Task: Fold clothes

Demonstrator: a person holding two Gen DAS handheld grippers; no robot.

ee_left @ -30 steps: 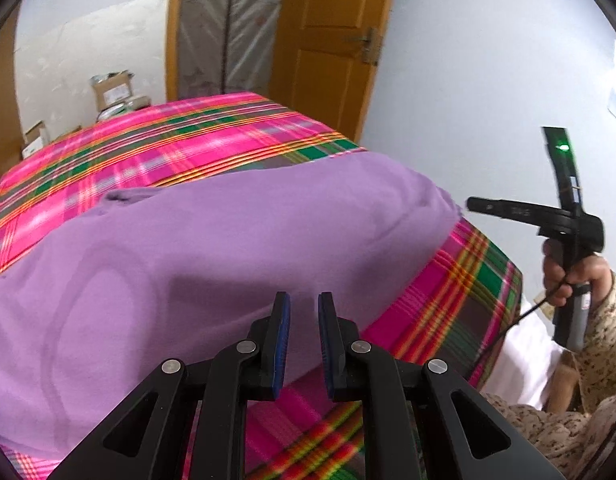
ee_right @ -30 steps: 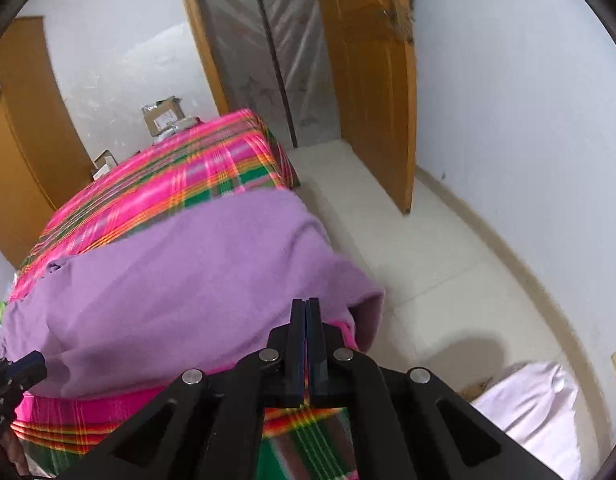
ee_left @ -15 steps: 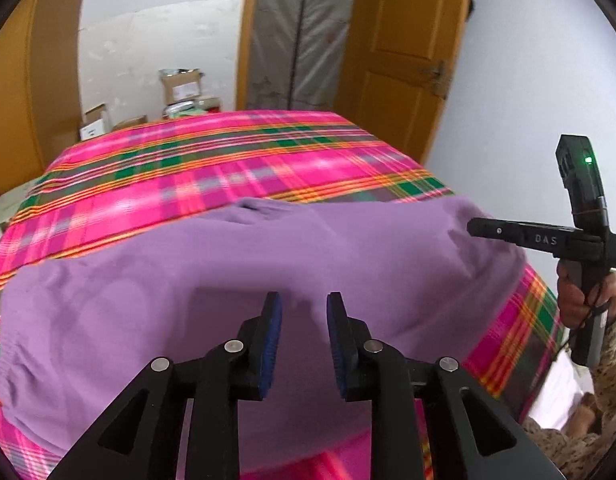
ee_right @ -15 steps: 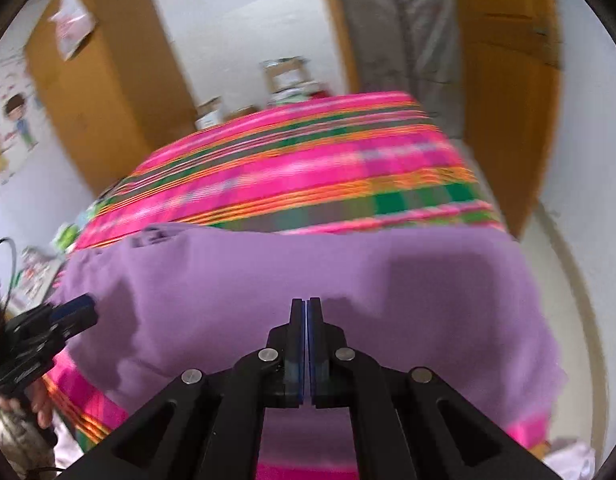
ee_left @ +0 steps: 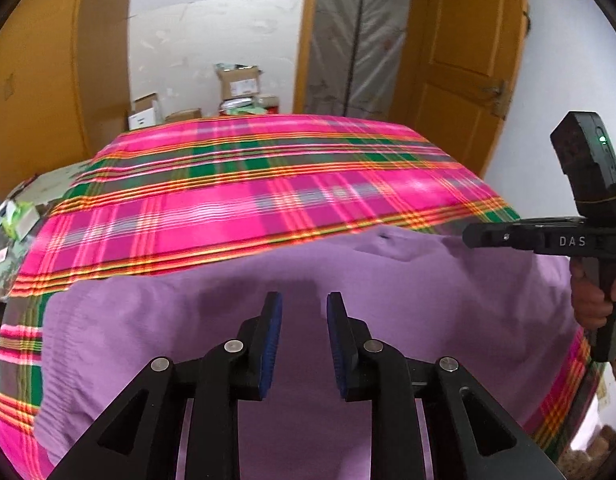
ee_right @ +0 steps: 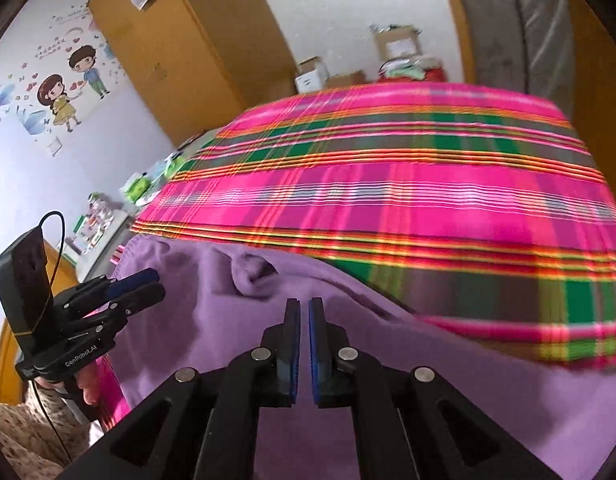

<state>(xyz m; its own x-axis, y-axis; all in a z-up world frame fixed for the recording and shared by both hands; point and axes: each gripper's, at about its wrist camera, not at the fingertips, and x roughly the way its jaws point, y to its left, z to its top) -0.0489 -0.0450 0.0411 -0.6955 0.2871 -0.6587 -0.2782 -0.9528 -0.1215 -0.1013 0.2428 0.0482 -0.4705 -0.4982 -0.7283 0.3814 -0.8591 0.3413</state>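
A purple garment lies spread over the near half of a bed with a pink, green and orange plaid cover. My left gripper hovers over its middle, open, with nothing between the blue pads. In the right wrist view the garment shows a puckered fold at its far edge. Just above the cloth, my right gripper has its jaws opening a narrow slit, and no cloth is between them. Each gripper shows in the other's view: the right gripper at the garment's right edge, the left gripper at its left edge.
Cardboard boxes stand beyond the bed's far end, beside a covered doorway and an orange door. A wooden wardrobe and a cluttered side table stand left of the bed. A person's hand holds the right gripper's handle.
Both views have swung from the bed's right corner to over the garment. The left jaws have widened. The right jaws, shut before, now show a thin gap.
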